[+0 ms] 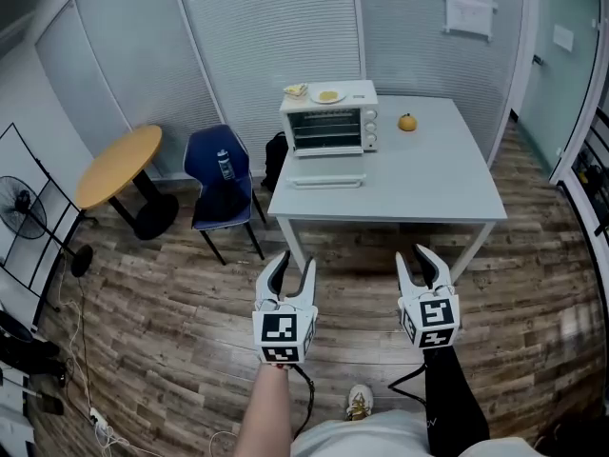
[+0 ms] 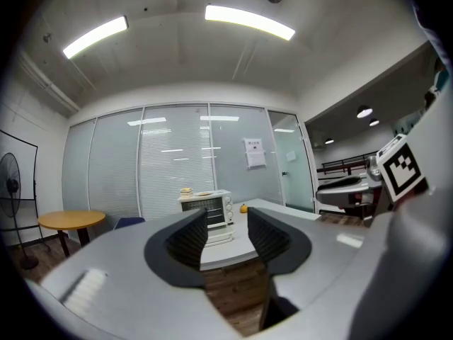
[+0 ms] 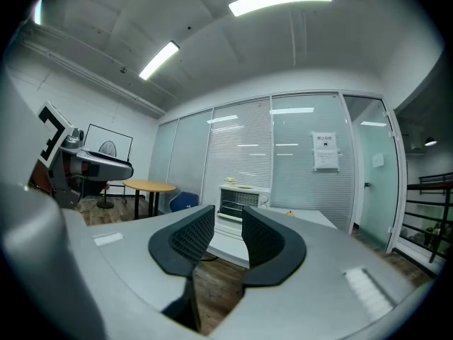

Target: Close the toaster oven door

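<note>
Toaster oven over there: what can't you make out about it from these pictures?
- Inside of the toaster oven: too small in the head view.
- Settings of its knobs: too small in every view.
- Its open door: partly behind the fingers in the left gripper view.
- The food on top: too small to name.

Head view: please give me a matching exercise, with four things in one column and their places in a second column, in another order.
Things:
1. toaster oven
2. orange fruit
3. bottle
4. plate

Places:
A. on the blue chair
B. on top of the oven
C. on the white table, door open
D. on the table, right of the oven

Pairs: 1-C, 2-D, 3-A, 4-B.
</note>
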Tool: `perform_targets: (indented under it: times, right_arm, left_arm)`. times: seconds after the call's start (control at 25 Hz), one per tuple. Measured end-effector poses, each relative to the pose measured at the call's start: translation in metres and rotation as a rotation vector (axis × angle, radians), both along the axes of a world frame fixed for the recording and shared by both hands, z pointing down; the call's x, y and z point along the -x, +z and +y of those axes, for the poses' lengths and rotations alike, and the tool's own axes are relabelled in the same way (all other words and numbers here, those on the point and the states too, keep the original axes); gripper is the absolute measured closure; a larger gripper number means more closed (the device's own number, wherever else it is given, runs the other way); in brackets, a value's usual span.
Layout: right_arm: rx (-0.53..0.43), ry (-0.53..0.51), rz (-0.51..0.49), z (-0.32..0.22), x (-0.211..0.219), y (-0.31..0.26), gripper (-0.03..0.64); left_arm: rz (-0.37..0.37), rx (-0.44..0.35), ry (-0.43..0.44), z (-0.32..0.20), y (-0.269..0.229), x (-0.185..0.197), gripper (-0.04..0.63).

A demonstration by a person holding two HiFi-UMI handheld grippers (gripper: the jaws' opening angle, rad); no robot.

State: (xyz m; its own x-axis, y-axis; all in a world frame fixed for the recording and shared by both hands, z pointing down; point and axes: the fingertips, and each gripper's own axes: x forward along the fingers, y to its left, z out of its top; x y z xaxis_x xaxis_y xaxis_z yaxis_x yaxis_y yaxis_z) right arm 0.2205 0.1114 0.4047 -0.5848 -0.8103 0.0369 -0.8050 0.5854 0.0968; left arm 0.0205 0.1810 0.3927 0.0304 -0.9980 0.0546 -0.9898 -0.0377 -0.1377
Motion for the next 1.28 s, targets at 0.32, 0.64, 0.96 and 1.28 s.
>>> perform_targets:
  times: [0.32, 0.64, 0.96, 1.28]
  right_arm:
    - [0.013, -0.008, -0.017, -0.032, 0.004, 0.003, 0.515]
    - [0.010, -0.020, -0.010, -0.049, 0.011, 0.000, 0.515]
    - [0.007, -0.006, -0.006, -0.080, 0.015, 0.004, 0.515]
    - [-0.011, 0.001, -0.006, -0.128, 0.042, -0.001, 0.514]
  left_arm:
    - [-0.006, 0.008, -0.016, -0.024, 0.001, 0.008, 0.402]
    - [-0.004, 0.010, -0.033, -0.041, 0.002, 0.019, 0.402]
    - [-0.007, 0.010, -0.031, -0.074, 0.006, 0.031, 0.402]
    - [-0.011, 0.002, -0.018, -0.128, 0.006, 0.056, 0.402]
